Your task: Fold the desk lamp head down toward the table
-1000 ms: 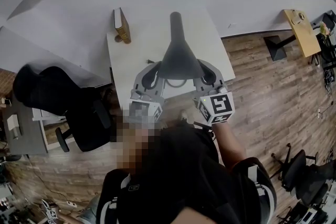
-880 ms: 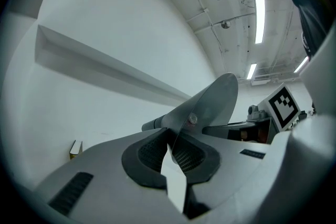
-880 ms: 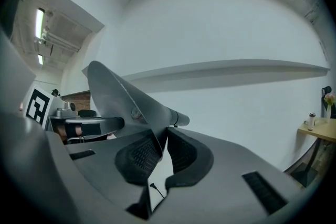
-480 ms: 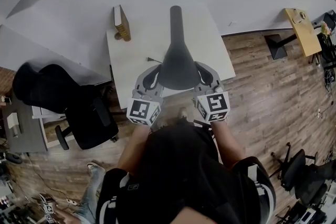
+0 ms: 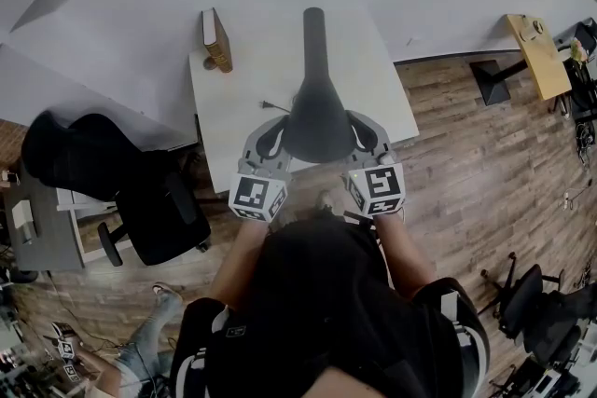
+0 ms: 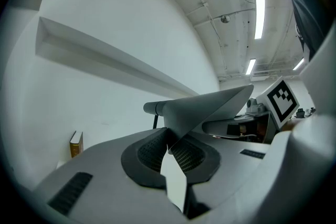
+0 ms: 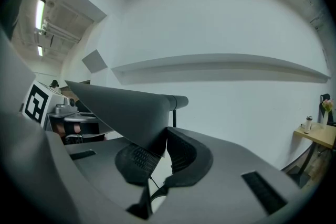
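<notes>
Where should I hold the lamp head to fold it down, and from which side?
Grip the thin flared rim of the lamp head, at its wide end, from opposite sides; the left gripper and right gripper are shut on it.

No words seem readable; left cube (image 5: 257, 197) and right cube (image 5: 378, 189) bear square markers.

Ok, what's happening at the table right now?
A person holds a gripper in each hand. The left gripper and right gripper are both shut on opposite edges of the lamp head, which looks roughly level above the table, not yet folded down.
</notes>
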The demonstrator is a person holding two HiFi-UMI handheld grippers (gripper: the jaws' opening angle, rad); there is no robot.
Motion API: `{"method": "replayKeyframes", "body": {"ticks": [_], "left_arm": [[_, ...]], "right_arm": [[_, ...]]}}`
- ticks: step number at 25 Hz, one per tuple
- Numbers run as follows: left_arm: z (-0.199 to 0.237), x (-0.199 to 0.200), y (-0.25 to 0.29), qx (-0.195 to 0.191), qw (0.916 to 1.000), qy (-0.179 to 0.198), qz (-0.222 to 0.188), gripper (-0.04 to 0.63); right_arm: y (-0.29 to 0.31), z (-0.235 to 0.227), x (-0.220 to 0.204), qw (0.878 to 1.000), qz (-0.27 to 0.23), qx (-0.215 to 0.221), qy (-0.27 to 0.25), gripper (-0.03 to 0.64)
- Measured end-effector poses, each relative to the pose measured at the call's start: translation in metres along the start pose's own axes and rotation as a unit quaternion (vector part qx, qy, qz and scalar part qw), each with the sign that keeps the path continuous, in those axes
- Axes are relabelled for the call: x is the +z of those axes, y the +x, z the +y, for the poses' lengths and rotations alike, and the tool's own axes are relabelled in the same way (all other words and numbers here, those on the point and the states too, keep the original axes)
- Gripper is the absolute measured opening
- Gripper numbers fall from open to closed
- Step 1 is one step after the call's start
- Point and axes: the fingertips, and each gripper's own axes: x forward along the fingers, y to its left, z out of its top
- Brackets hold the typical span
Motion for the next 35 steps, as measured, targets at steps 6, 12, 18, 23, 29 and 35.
{"method": "replayKeyframes", "body": {"ticks": [6,12,18,23,29,35], "left_arm": [[0.001,-0.001,0.000,-0.001,1.0000,0.005,0.000,0.038],[0.001,0.000,0.000,-0.003,0.9999,0.014,0.002,0.038],[0.000,0.000,-0.001,-0.006,0.9998,0.021,0.002,0.038],[0.000,0.001,0.000,-0.009,0.9996,0.028,0.002,0.038],[0.001,0.000,0.000,-0.009,0.9994,0.035,0.002,0.038],[0.000,-0.002,-0.001,-0.009,0.9992,0.038,0.004,0.038]], "right_arm": [[0.001,0.001,0.000,1.000,0.004,-0.003,-0.011,0.023],[-0.006,0.006,0.000,0.999,0.019,0.010,-0.041,0.090],[-0.020,0.015,0.015,0.986,0.028,0.037,-0.160,0.181],[-0.025,0.027,0.028,0.962,0.033,0.073,-0.261,0.190],[-0.020,0.039,0.033,0.935,0.040,0.112,-0.335,0.193],[-0.019,0.045,0.033,0.921,0.040,0.123,-0.366,0.190]]}}
